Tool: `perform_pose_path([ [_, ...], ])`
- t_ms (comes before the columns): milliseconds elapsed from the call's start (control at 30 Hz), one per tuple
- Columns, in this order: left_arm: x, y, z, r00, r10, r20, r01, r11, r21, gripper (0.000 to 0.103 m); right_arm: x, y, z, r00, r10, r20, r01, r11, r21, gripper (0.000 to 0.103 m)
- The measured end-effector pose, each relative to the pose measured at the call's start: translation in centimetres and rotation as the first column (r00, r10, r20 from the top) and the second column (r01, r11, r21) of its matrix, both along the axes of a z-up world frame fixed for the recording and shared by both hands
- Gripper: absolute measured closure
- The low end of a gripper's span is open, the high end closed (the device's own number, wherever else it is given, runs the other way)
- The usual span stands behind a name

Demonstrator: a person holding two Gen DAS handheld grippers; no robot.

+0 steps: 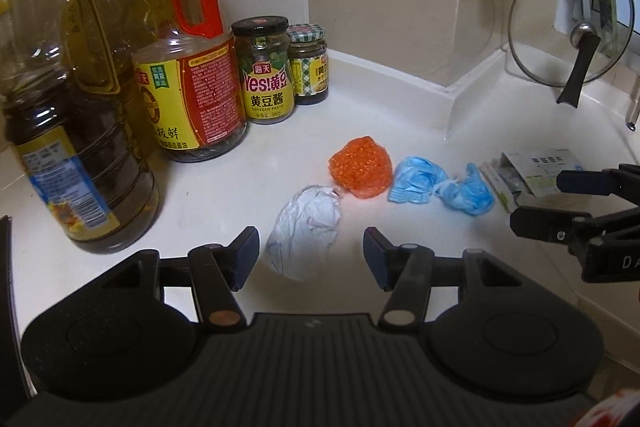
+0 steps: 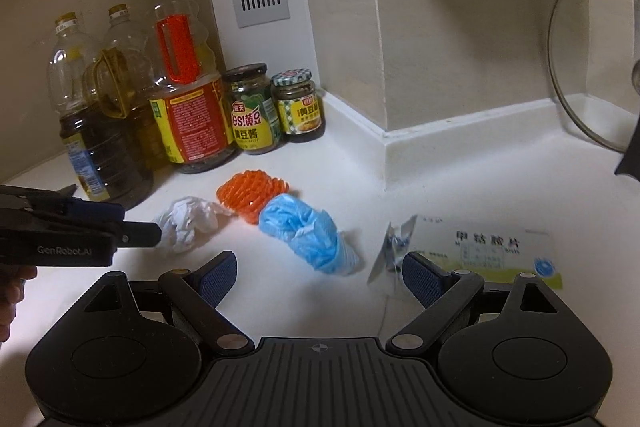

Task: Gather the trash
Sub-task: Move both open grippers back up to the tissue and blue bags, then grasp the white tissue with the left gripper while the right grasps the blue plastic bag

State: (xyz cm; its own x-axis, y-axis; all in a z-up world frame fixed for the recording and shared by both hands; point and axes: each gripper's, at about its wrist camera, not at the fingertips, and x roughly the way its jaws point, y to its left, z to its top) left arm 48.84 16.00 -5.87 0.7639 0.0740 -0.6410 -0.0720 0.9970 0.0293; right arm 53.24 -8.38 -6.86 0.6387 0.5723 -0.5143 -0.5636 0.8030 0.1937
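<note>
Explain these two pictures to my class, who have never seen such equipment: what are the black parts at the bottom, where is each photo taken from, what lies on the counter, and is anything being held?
There is no robot. A person holds a two-fingered gripper in each hand, and each carries a wide-angle camera looking forward along its fingers. One picture is from the left gripper, the other from the right gripper; each also shows in the other's picture, at the side.

On the white counter lies the trash: a crumpled white paper ball, an orange mesh net, crumpled blue plastic and an opened medicine box. Behind stand oil bottles, a soy sauce bottle and two sauce jars. A glass pot lid leans on the right.

Both grippers are open and hold nothing. The left one's fingers sit either side of the paper ball.
</note>
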Motion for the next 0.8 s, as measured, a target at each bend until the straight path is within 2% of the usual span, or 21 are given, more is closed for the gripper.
perform_pose_path([
  [100, 0.9, 0.3, -0.4, 1.0, -0.003, -0.002, 0.003, 1.0, 0.002, 0.046, 0.7, 0.6, -0.3, 1.0, -0.001, -0.004, 0.001, 1.0, -0.004, 0.013],
  [533, 3.8, 1.1, -1.9, 0.999, -0.015, -0.03, 0.015, 1.0, -0.004, 0.047, 2.6, 2.2, -1.1, 1.0, 0.009, -0.018, -0.009, 1.0, -0.018, 0.014],
  [800, 4.1, 1.0, -2.6, 0.998, -0.027, -0.05, 0.027, 1.0, 0.001, 0.06, 3.2, 2.6, -1.4, 1.0, 0.012, -0.024, -0.013, 1.0, -0.02, 0.015],
])
